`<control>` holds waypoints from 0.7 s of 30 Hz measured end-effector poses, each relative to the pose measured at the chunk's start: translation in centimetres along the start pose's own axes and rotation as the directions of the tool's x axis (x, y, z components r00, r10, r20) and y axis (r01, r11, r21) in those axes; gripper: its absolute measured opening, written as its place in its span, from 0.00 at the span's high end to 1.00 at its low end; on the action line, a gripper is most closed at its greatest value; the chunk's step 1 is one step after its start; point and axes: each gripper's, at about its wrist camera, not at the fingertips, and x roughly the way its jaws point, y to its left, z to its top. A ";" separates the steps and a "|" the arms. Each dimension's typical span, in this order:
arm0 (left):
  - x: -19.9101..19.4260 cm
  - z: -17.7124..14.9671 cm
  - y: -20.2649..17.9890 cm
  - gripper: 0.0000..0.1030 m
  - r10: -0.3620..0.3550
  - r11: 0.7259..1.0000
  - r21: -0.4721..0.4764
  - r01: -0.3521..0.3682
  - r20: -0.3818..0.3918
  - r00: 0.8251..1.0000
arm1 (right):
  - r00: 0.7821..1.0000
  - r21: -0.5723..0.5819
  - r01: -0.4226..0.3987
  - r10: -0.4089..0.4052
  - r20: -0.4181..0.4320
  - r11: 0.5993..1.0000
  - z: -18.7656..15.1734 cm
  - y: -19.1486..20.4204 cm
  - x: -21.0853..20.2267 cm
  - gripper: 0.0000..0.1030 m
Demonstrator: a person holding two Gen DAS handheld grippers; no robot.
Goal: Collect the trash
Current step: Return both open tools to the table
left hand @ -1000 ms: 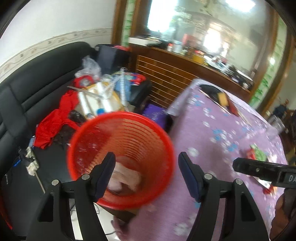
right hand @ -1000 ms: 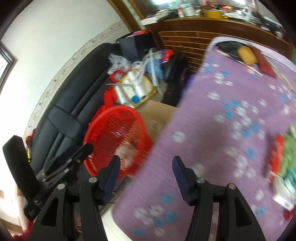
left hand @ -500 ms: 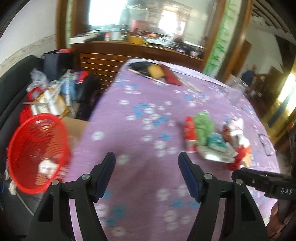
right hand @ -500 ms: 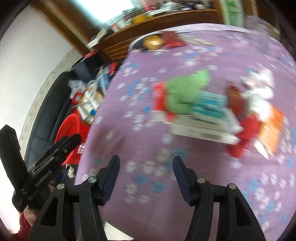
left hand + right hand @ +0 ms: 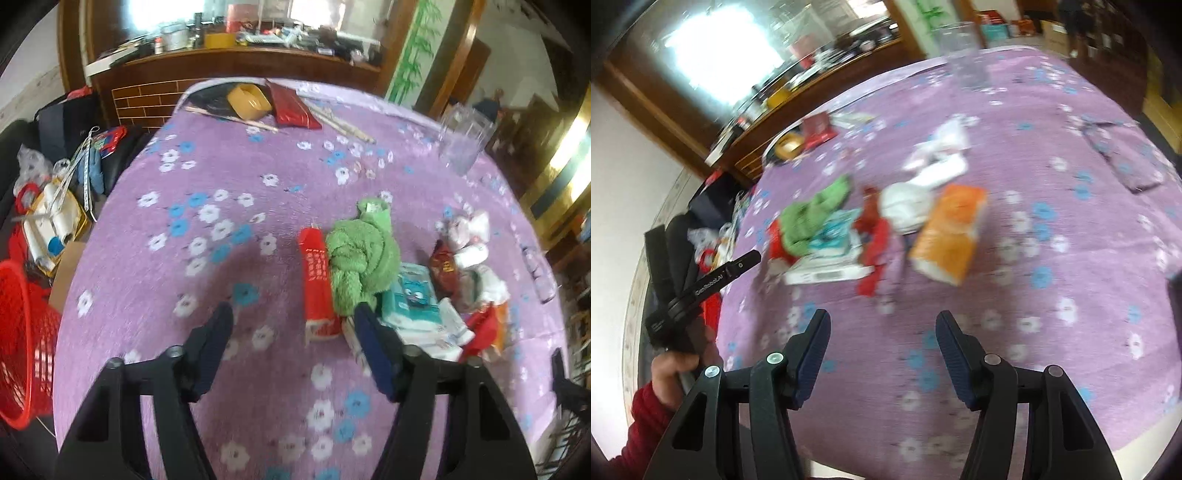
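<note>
A pile of trash lies on the purple flowered tablecloth (image 5: 207, 177): a red carton (image 5: 317, 280), a green cloth (image 5: 364, 251), a teal tissue pack (image 5: 412, 295), crumpled white paper (image 5: 469, 236) and a dark red wrapper (image 5: 443, 267). The right wrist view shows an orange packet (image 5: 951, 232) and a white wad (image 5: 905, 203) there too. My left gripper (image 5: 295, 328) is open and empty, just short of the red carton. My right gripper (image 5: 882, 336) is open and empty, short of the pile. The red mesh bin (image 5: 22, 339) stands off the table's left edge.
A clear plastic cup (image 5: 463, 140) stands far right. A yellow box (image 5: 249, 101), a red packet (image 5: 291, 109) and chopsticks lie at the far end. A cluttered black sofa (image 5: 48, 192) is to the left. A phone (image 5: 1126, 162) lies at right.
Both grippers swung right from the red bin to the table, and now face the trash pile from close by. Both stayed open and empty.
</note>
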 end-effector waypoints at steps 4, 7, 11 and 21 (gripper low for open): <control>2.3 1.2 -1.1 0.58 -0.002 1.000 0.030 0.004 -0.037 0.999 | 0.999 0.065 0.030 -0.032 0.017 0.997 0.5 -3.1 -1.0 0.38; 3.6 1.8 -1.4 0.71 -0.014 0.999 0.031 0.016 -0.058 0.998 | 0.999 0.102 0.049 -0.051 0.013 0.994 1.0 -4.4 -1.0 0.38; 4.4 1.8 -1.4 0.83 -0.019 0.999 0.039 0.022 -0.057 0.998 | 0.998 0.113 0.063 -0.064 -0.003 0.992 1.8 -5.0 -0.3 0.38; 0.0 -2.4 2.0 0.85 -0.127 0.992 -0.005 0.127 -0.053 0.990 | 0.996 0.122 0.080 -0.075 -0.040 0.989 3.9 -4.4 3.1 0.38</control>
